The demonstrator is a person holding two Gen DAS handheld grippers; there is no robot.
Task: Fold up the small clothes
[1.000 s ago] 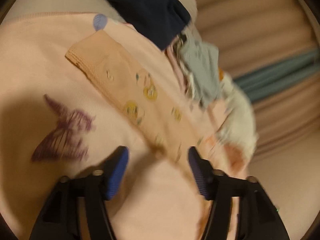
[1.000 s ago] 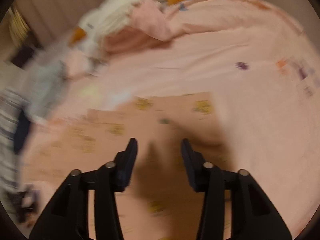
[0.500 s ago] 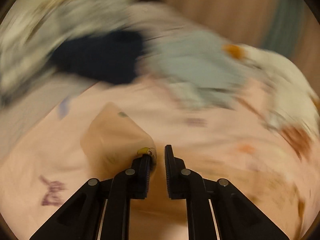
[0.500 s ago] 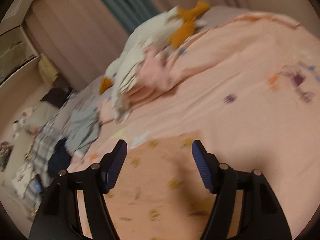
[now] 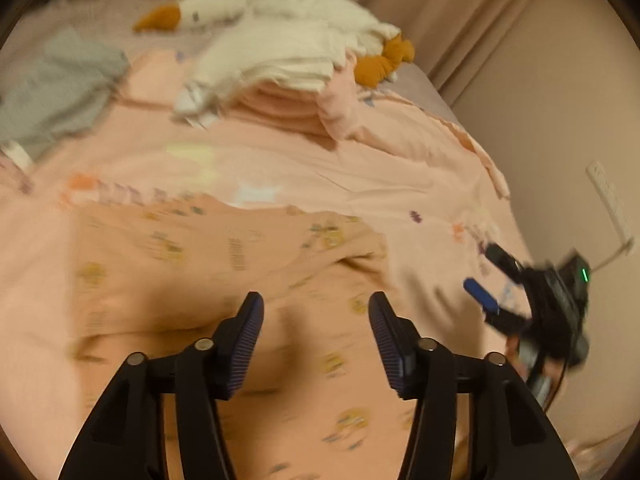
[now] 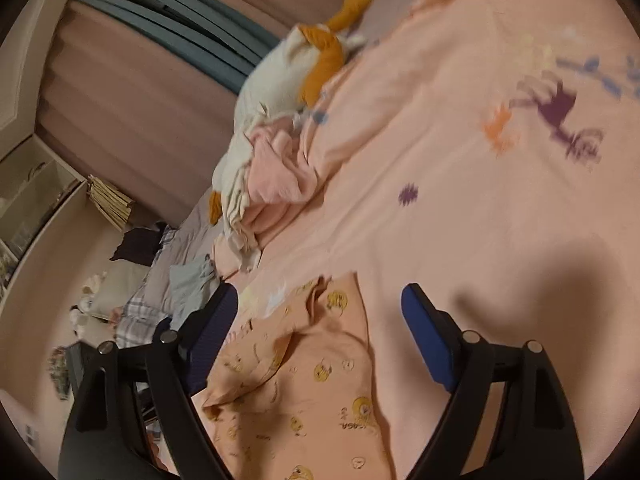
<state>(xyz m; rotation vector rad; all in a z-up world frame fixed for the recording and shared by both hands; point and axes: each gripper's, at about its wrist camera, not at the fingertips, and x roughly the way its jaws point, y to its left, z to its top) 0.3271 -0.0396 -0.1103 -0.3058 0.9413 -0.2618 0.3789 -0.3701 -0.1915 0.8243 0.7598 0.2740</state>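
Note:
A small peach garment with yellow cartoon prints (image 5: 224, 264) lies partly folded on the pink bedspread (image 5: 360, 168). My left gripper (image 5: 316, 320) is open and empty just above it. The right gripper (image 5: 486, 276) shows at the right of the left wrist view, open. In the right wrist view the garment (image 6: 320, 380) lies between and below the open fingers of my right gripper (image 6: 320, 312), with a rumpled fold at its left edge.
A white plush goose with orange beak and feet (image 5: 288, 36) lies on crumpled pink bedding (image 6: 276, 188) at the bed's far side. Grey clothes (image 5: 52, 92) lie far left. Curtains (image 6: 120, 92), shelves and a cluttered floor lie beyond the bed.
My left gripper closed briefly, swung right across the bed and has opened over the garment. My right gripper has opened wider and tilted up.

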